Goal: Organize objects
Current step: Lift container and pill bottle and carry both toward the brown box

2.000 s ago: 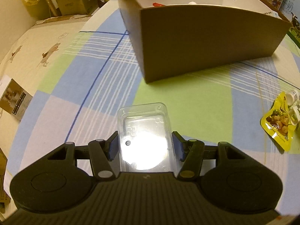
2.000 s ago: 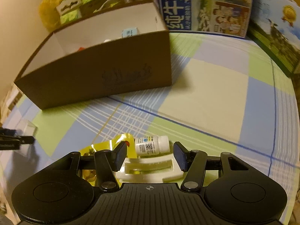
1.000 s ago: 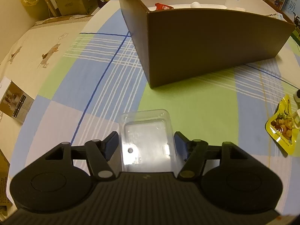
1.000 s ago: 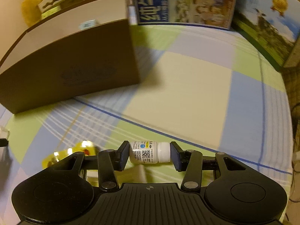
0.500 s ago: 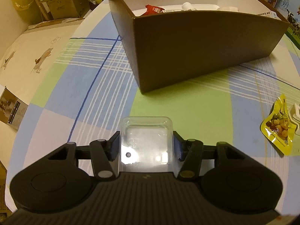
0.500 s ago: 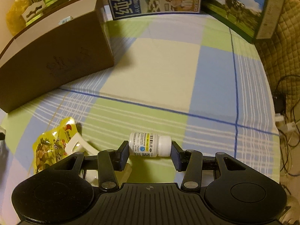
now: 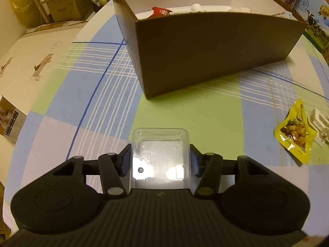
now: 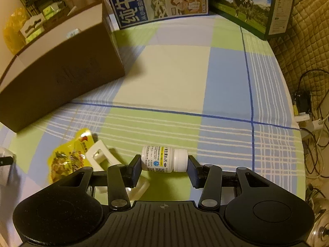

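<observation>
My left gripper is shut on a clear plastic container, held above the checked tablecloth in front of the brown cardboard box. Inside the box lie a red packet and white items. My right gripper is shut on a small white pill bottle, lying sideways between the fingers and lifted off the cloth. The box stands to the far left in the right wrist view. A yellow snack packet and a white plastic clip lie on the cloth beside the right gripper.
The same yellow snack packet and white clip show at the right edge of the left wrist view. Milk cartons and a green cow-print box stand along the table's back. Cables lie off the right edge.
My right gripper closed on the pill bottle, lifted it off the cloth and swung right, away from the box. My left gripper kept hold of the clear container and rose a little higher.
</observation>
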Available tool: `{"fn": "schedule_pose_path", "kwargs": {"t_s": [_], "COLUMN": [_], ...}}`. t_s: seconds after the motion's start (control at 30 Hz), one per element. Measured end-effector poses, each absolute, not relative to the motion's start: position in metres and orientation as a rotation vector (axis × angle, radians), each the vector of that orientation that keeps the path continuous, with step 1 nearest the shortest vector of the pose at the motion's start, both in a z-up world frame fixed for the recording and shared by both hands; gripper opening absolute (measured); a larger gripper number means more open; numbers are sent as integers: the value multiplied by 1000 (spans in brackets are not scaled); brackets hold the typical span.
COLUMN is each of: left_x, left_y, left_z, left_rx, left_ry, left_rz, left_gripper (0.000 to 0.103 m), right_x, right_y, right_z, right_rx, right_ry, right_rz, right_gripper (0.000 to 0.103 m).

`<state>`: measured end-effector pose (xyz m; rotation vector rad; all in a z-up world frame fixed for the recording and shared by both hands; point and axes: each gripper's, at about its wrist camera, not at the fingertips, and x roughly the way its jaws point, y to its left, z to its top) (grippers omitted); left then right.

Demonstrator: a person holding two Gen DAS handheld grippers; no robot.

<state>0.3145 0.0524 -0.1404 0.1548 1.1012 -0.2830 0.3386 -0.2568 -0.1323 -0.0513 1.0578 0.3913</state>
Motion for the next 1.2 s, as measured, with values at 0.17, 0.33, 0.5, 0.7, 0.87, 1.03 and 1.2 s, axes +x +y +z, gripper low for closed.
{"fn": "schedule_pose_path", "kwargs": {"t_s": [0.17, 0.33, 0.5, 0.7, 0.87, 1.03, 1.2], "left_x": [309, 306, 303, 303, 306, 312, 321], "left_y": [50, 47, 45, 43, 45, 43, 42], "left_z": [-129, -110, -88, -63, -46, -32, -22], "left_rx": [134, 117, 97, 76, 60, 54, 56], "left_ry": [1083, 1046, 1002, 957, 933, 907, 887], "left_rz": [-296, -327, -359, -387, -397, -410, -413], "left_gripper": [51, 51, 51, 51, 51, 51, 51], "right_x": [332, 324, 318, 313, 311, 313, 316], "right_y": [-254, -245, -232, -217, -201, -181, -156], "right_z": [-121, -106, -91, -76, -65, -55, -46], "right_rx": [-38, -28, -28, -29, -34, -44, -56], "right_ry": [1035, 1009, 978, 940, 915, 891, 865], "right_rz": [411, 444, 486, 541, 591, 649, 707], "right_gripper": [44, 44, 44, 44, 44, 44, 44]}}
